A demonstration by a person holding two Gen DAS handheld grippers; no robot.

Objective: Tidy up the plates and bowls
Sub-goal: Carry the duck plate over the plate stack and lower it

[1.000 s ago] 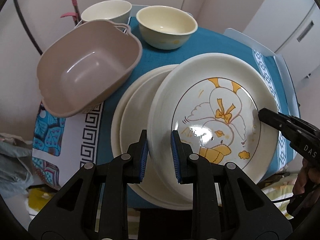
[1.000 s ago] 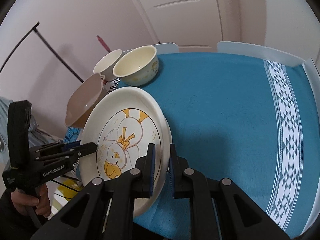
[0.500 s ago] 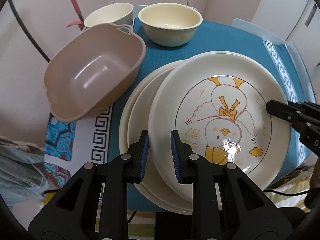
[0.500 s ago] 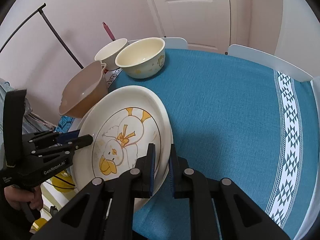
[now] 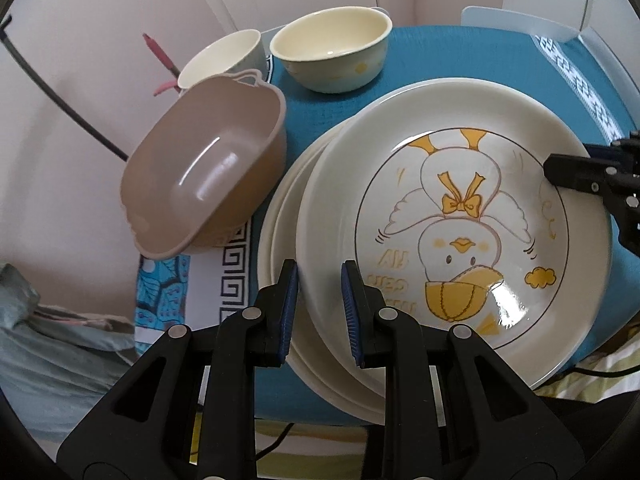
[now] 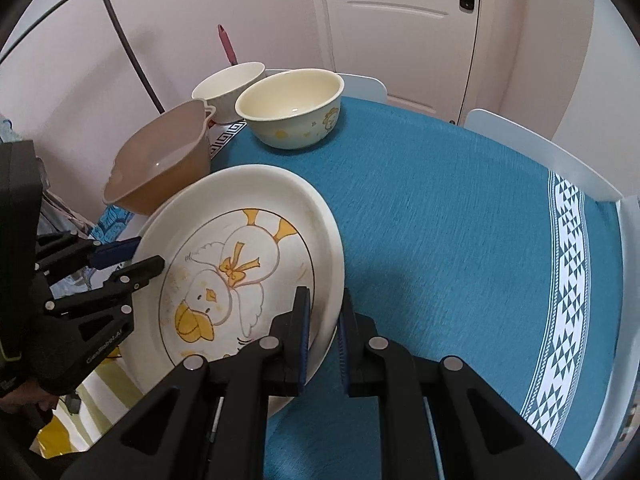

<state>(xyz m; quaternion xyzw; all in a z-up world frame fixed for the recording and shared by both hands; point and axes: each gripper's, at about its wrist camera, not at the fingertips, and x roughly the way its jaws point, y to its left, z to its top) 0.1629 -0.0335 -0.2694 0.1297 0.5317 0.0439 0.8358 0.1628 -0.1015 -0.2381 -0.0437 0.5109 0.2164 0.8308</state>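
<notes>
A cream plate with a yellow duck drawing (image 5: 460, 220) (image 6: 240, 240) is held by two opposite rims, over a stack of plain cream plates (image 5: 276, 236) on the near left of the table. My left gripper (image 5: 320, 308) (image 6: 146, 254) is shut on the plate's near-left rim. My right gripper (image 6: 322, 320) (image 5: 560, 168) is shut on the opposite rim. I cannot tell whether the duck plate rests on the stack or hangs just above it.
A brown plastic tub (image 5: 208, 172) (image 6: 160, 168) leans tilted at the table's left edge. Behind it stand a cream bowl (image 5: 332, 52) (image 6: 292, 108) and a white bowl (image 5: 224, 56) (image 6: 228, 84). The teal tablecloth (image 6: 440, 220) spreads to the right.
Both grippers have rolled and shifted a little with the duck plate, which now covers more of the stack beneath. Both grips are unchanged.
</notes>
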